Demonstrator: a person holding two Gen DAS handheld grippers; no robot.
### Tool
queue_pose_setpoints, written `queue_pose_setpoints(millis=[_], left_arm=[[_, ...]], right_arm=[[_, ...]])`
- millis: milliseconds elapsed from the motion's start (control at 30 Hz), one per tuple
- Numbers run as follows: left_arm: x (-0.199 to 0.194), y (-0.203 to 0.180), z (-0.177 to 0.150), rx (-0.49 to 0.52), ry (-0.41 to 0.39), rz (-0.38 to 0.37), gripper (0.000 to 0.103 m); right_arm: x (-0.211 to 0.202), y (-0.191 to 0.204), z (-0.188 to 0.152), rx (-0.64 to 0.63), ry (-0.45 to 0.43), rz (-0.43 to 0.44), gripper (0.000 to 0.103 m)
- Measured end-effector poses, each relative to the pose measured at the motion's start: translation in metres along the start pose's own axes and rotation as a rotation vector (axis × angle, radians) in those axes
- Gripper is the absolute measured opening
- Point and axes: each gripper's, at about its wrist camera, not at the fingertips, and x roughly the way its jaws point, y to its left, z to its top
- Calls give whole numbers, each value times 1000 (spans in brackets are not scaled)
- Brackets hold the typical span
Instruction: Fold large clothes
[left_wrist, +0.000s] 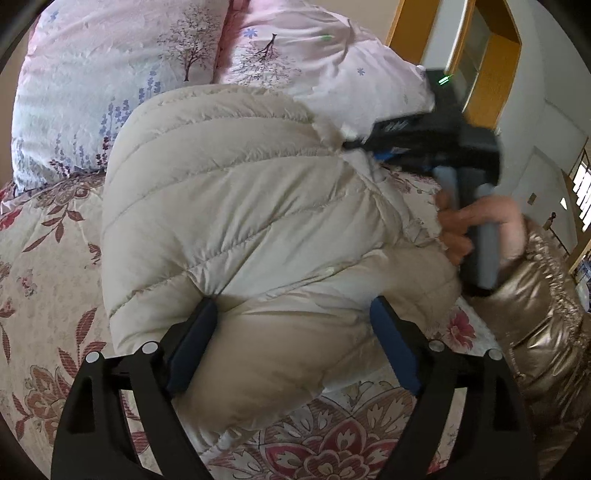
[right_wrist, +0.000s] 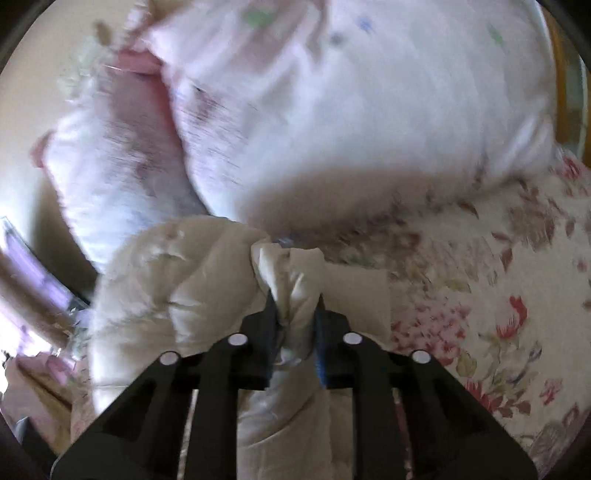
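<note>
A cream quilted puffer jacket (left_wrist: 240, 206) lies bunched on a floral bedspread (left_wrist: 44, 280). My left gripper (left_wrist: 291, 314) is open, its blue pads (left_wrist: 194, 343) straddling the near bulge of the jacket without closing on it. My right gripper (left_wrist: 354, 144) shows at the jacket's far right edge in the left wrist view, held by a hand in a gold sleeve. In the right wrist view the right gripper (right_wrist: 295, 299) is shut on a pinched fold of the jacket (right_wrist: 291, 277). That view is blurred by motion.
Two pink floral pillows (left_wrist: 110, 74) lie behind the jacket at the head of the bed, and one shows in the right wrist view (right_wrist: 351, 103). A wooden door frame (left_wrist: 491, 55) and grey wall stand at the right. Bedspread (right_wrist: 480, 295) extends right of the jacket.
</note>
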Motion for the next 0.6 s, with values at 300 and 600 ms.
queue_pose_setpoints(millis=[300, 600], left_arm=[[-16, -17, 4, 35, -81, -20, 98], [-75, -3, -15, -75, -217, 119, 102]], right_arm=[[17, -11, -14, -8, 44, -130, 43], [-93, 28, -69, -244, -86, 82, 65]])
